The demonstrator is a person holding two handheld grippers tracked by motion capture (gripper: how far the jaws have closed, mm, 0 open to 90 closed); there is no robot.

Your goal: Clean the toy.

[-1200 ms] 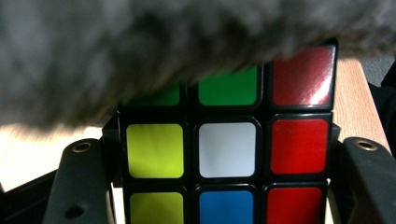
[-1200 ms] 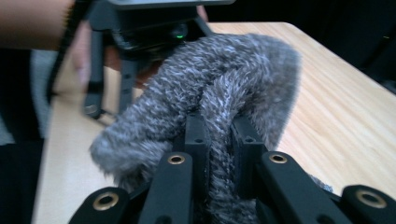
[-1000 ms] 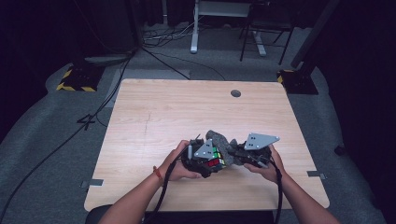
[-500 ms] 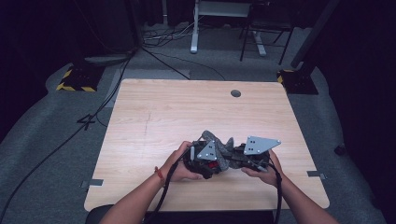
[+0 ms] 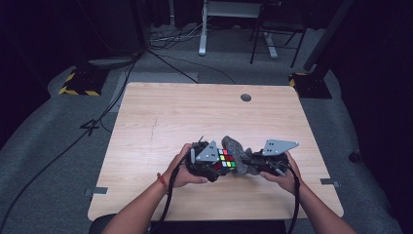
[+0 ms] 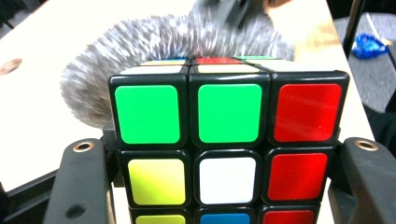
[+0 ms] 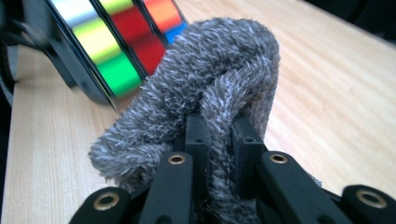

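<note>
A scrambled puzzle cube [image 5: 225, 160] [image 6: 227, 140] [image 7: 114, 42] with coloured stickers is clamped between the jaws of my left gripper [image 5: 214, 163] [image 6: 224, 186], just above the front part of the wooden table [image 5: 170, 117]. My right gripper [image 5: 248, 165] [image 7: 217, 140] is shut on a folded grey fuzzy cloth [image 5: 237, 153] [image 7: 205, 93] [image 6: 154, 51]. The cloth lies against the cube's far side, seen from the left gripper view. Both hands sit close together near the table's front edge.
A small round hole [image 5: 246, 97] marks the table's back right. Chair and desk legs [image 5: 265, 34] stand on the grey floor behind, with cables [image 5: 122, 73] and a yellow-black striped base [image 5: 78, 83] at the back left. The table's far half is bare wood.
The right gripper with the cloth has shifted slightly against the cube, and the cloth now bulges higher above it. The left gripper has stayed in place.
</note>
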